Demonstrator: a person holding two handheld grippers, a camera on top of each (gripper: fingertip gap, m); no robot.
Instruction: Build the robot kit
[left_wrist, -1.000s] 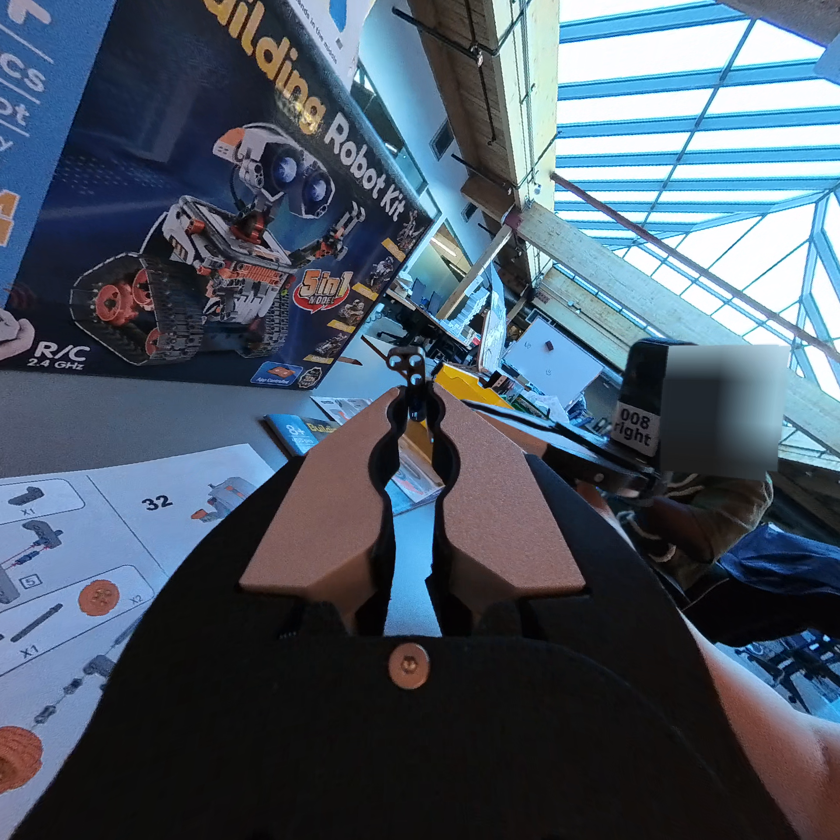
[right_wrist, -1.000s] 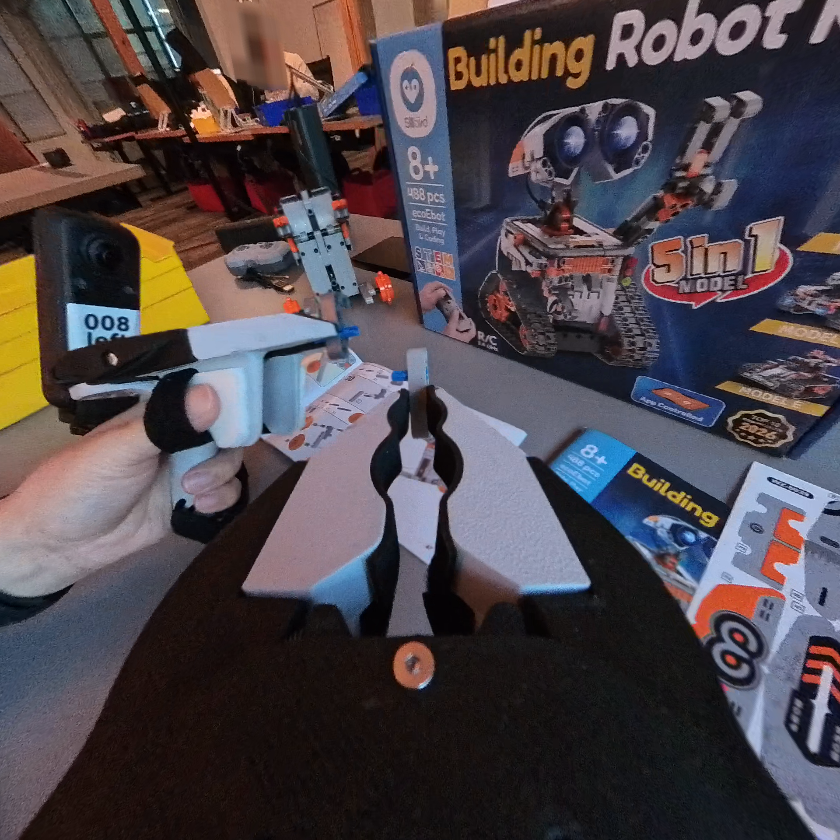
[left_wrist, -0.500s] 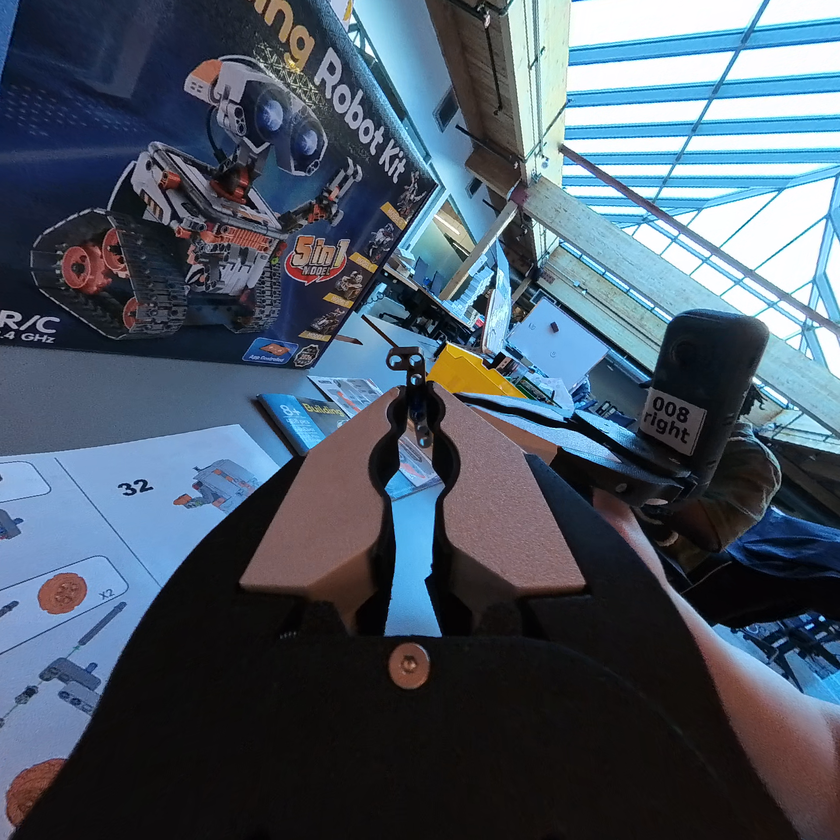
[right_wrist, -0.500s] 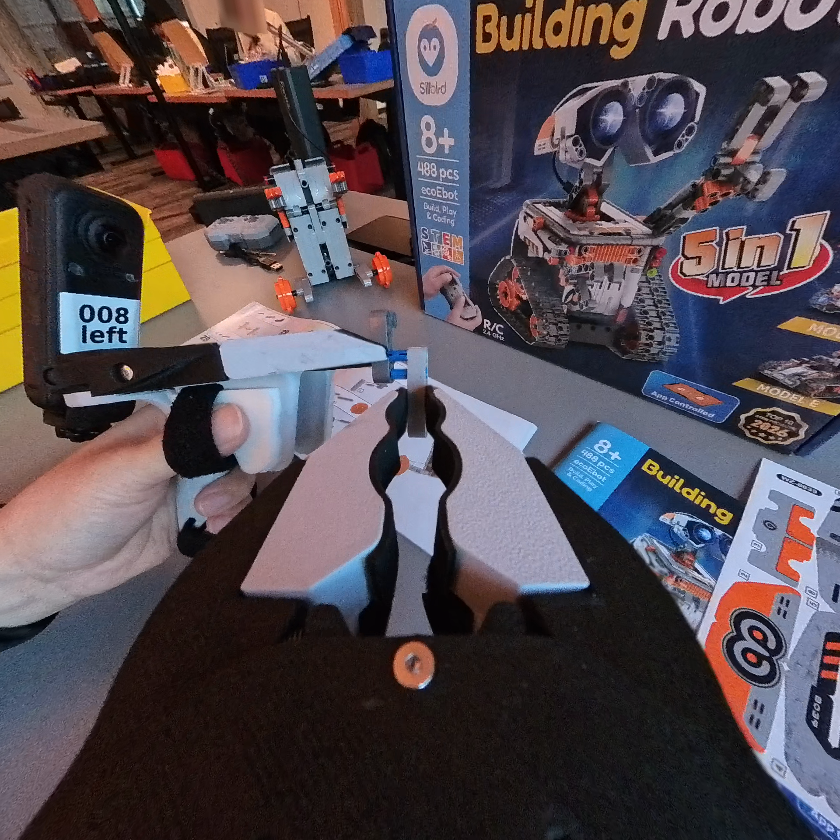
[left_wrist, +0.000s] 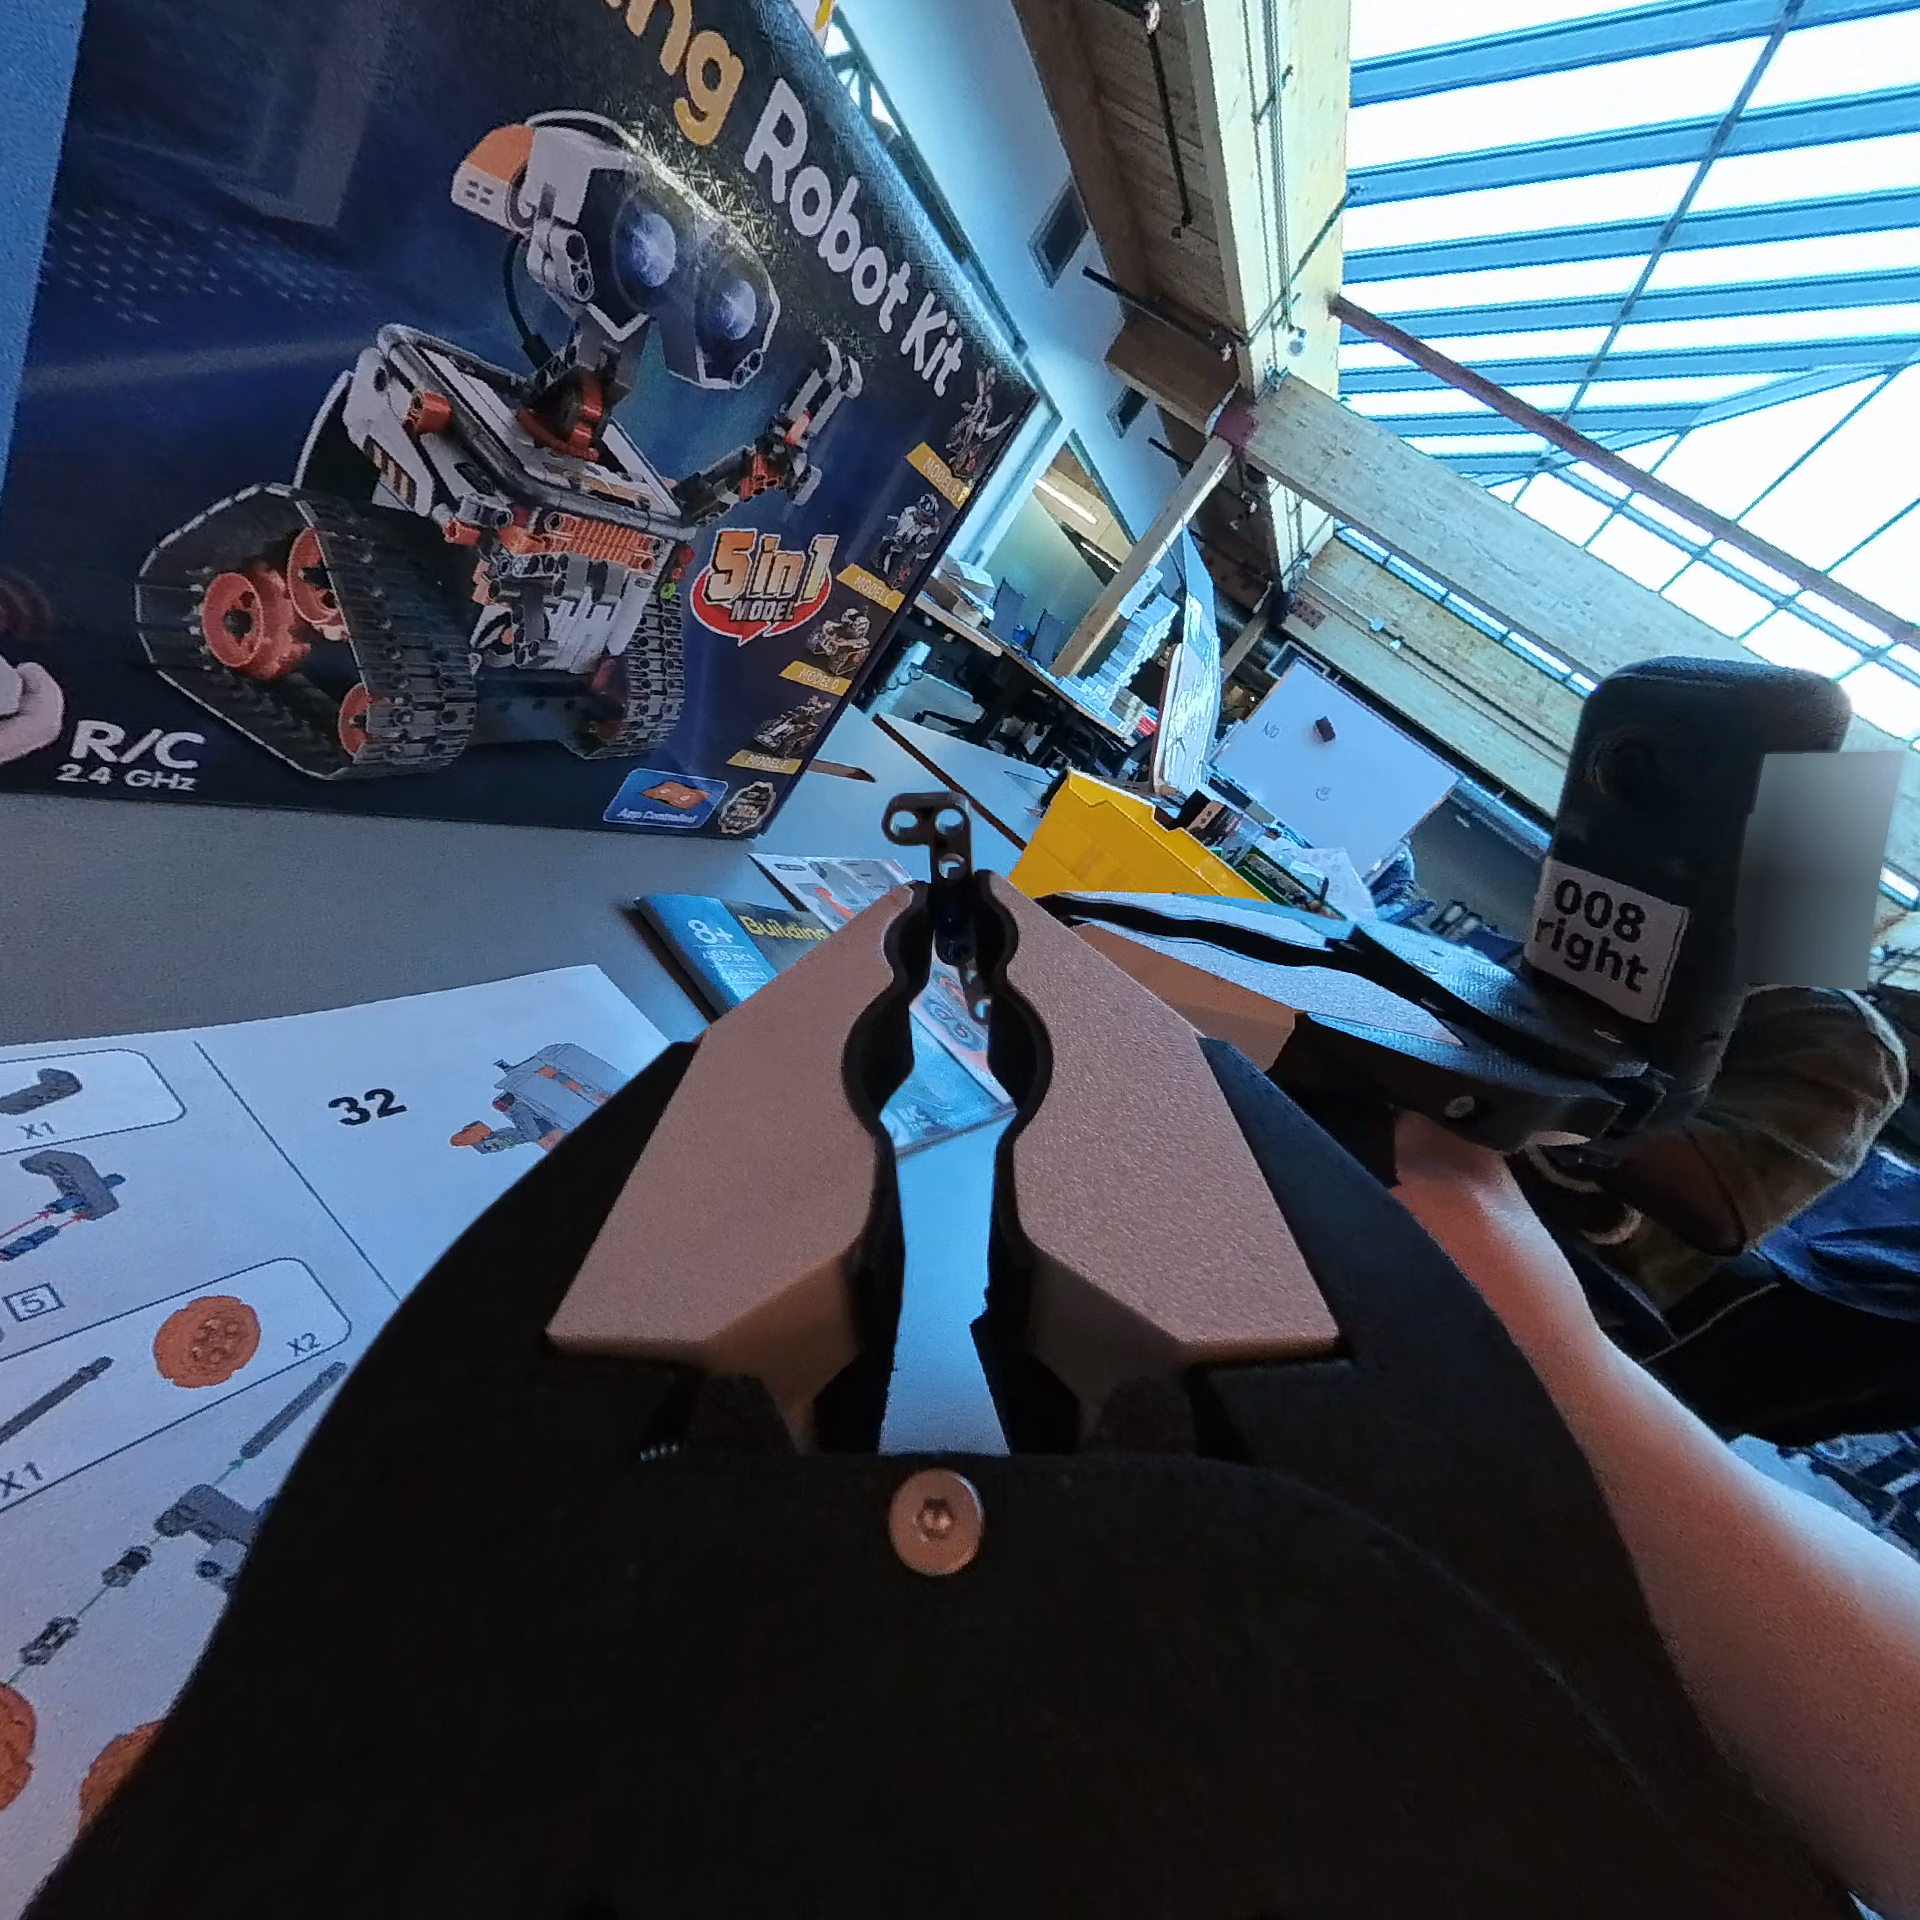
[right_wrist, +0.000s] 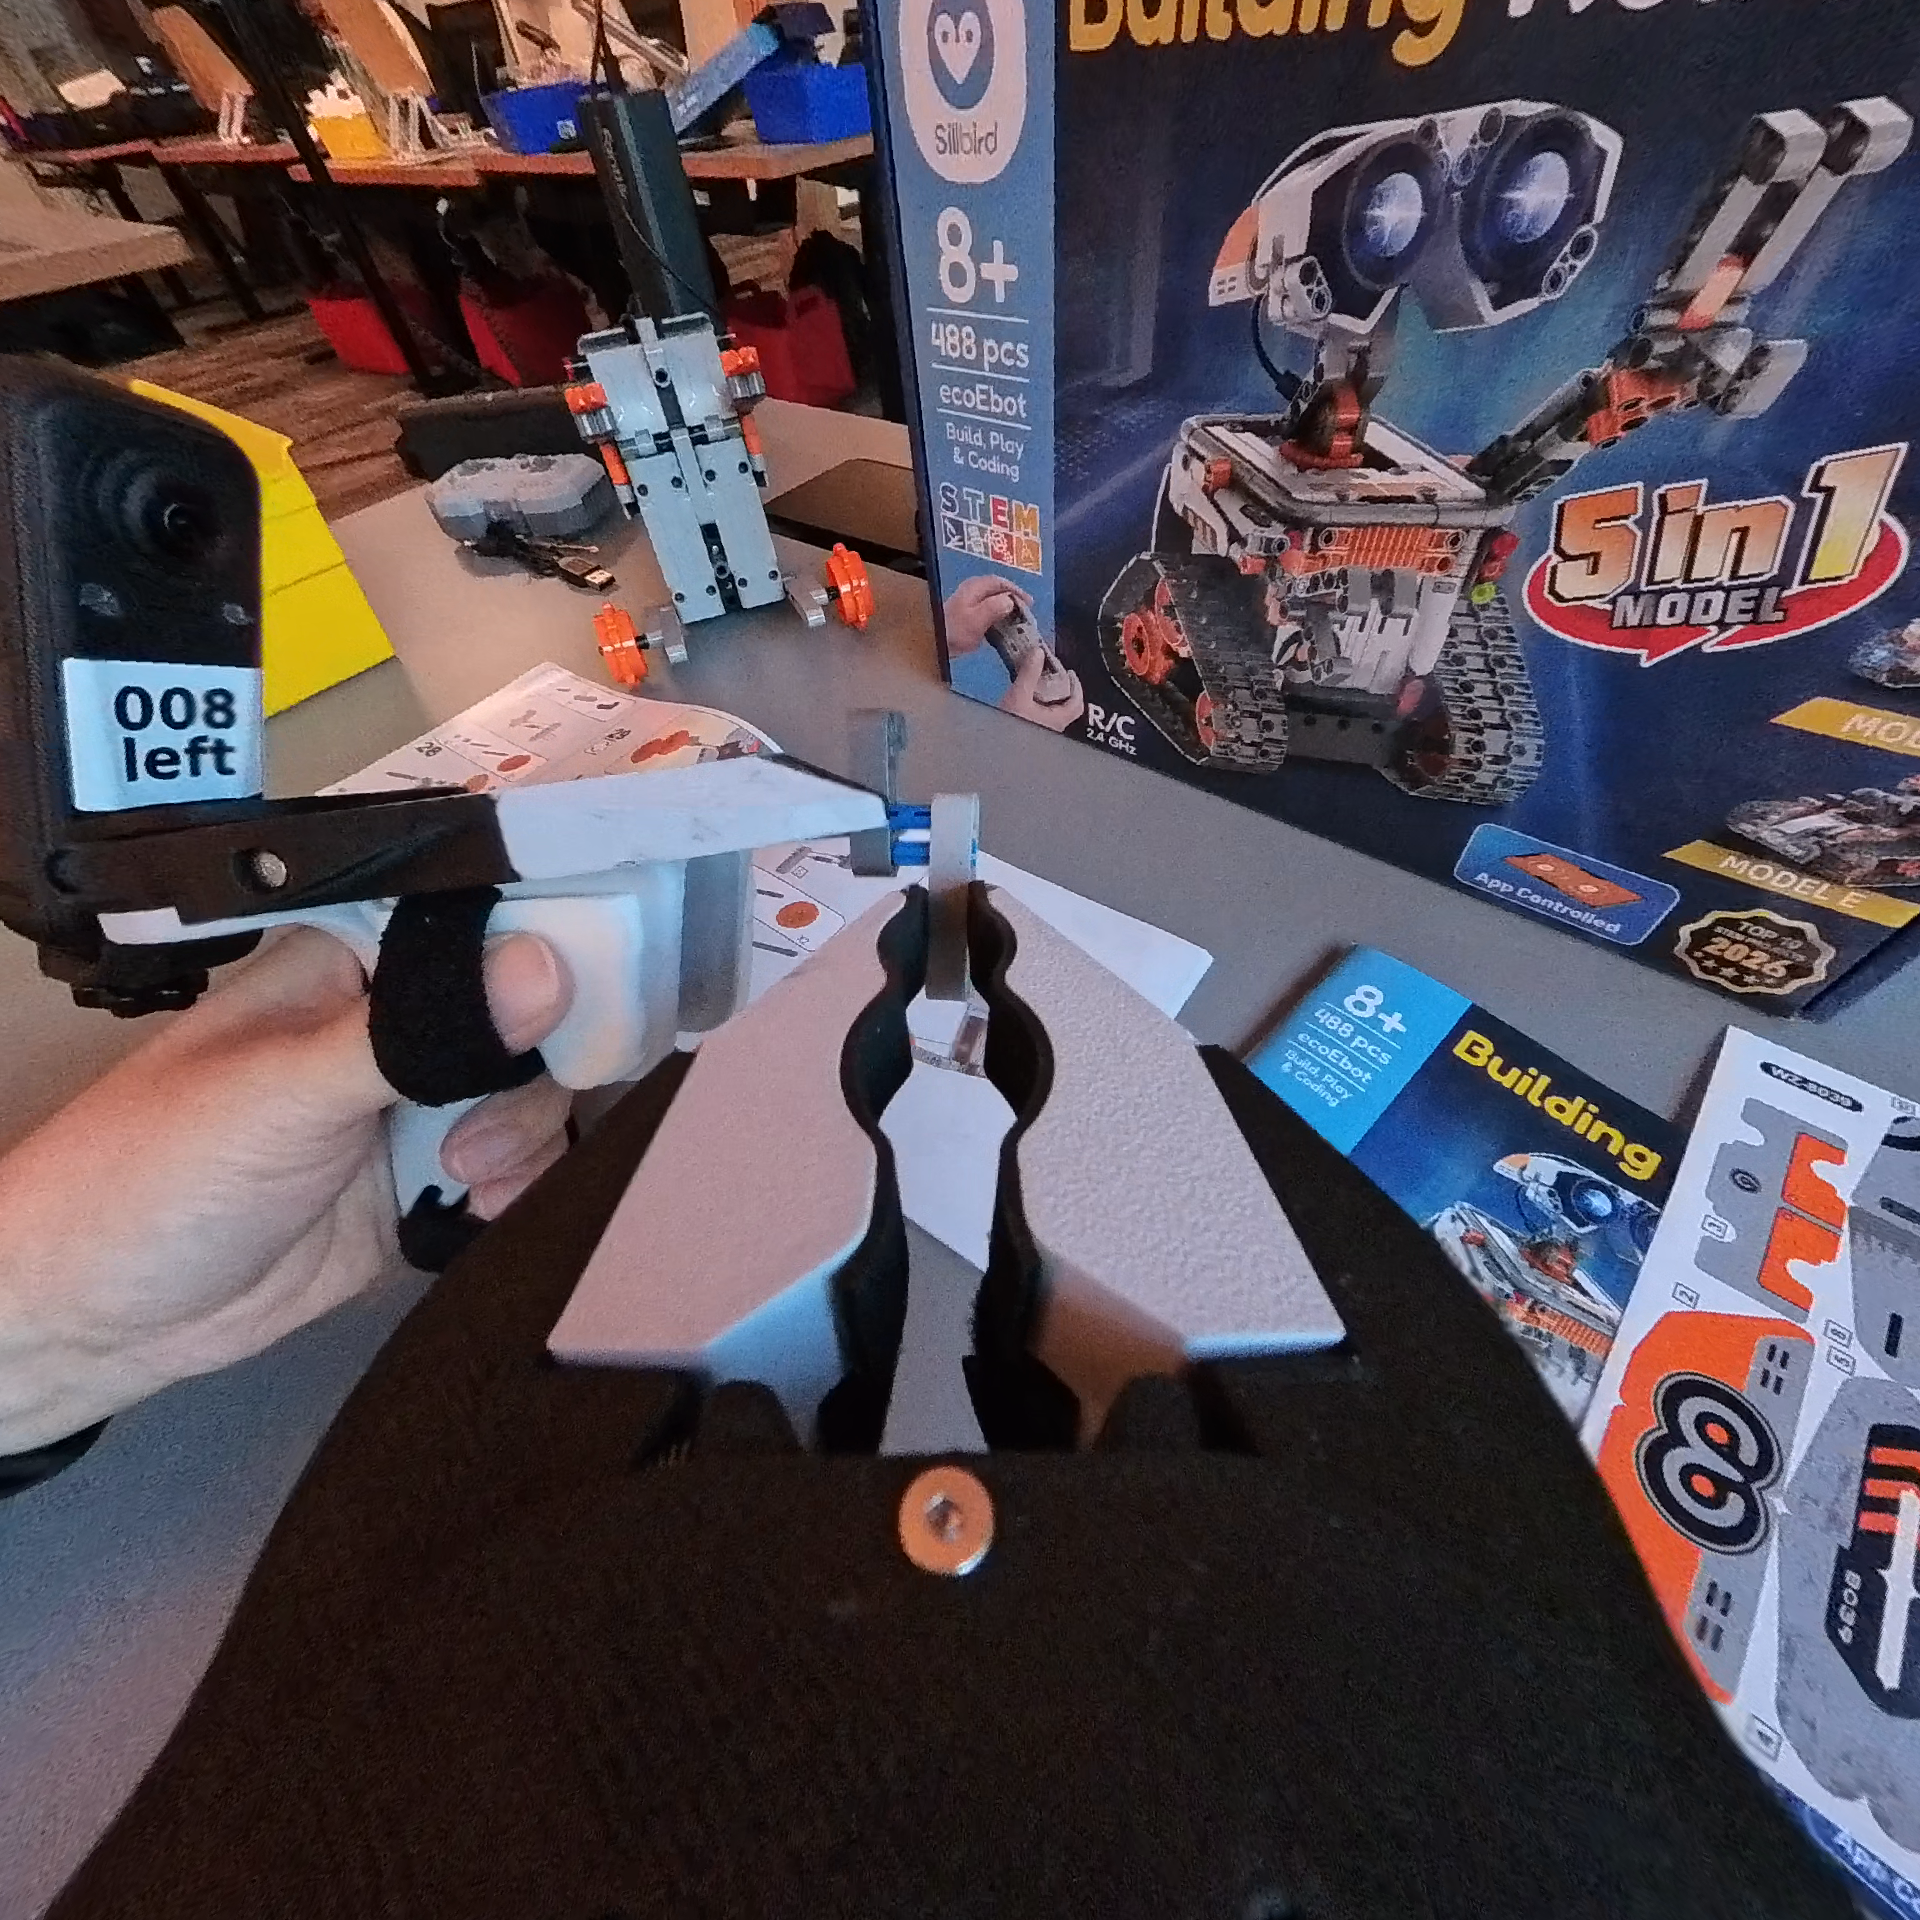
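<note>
Grey plastic building beam, short and flat, stands upright in our right gripper, whose jaws are pressed onto its lower half. Our left gripper is closed on a dark, thin, hole-studded plastic connector with a T-shaped top. Both parts are held above the grey table, in front of the big dark-blue robot kit box.

We judge both parts light, stiff and smooth, so they could twist or slip under a sideways push; a hold low on the flat faces, as now, leaves the holes free.

Only the right wrist view shows the meeting point: the left gripper comes in from the side, and small blue pins at its tip touch the beam's upper end. It also shows a half-built grey and orange model farther back, a blue booklet and a sticker sheet. The left wrist view hides that joint, but shows the connector's shape, the open white instruction page beneath and the right gripper's camera beside us.
</note>
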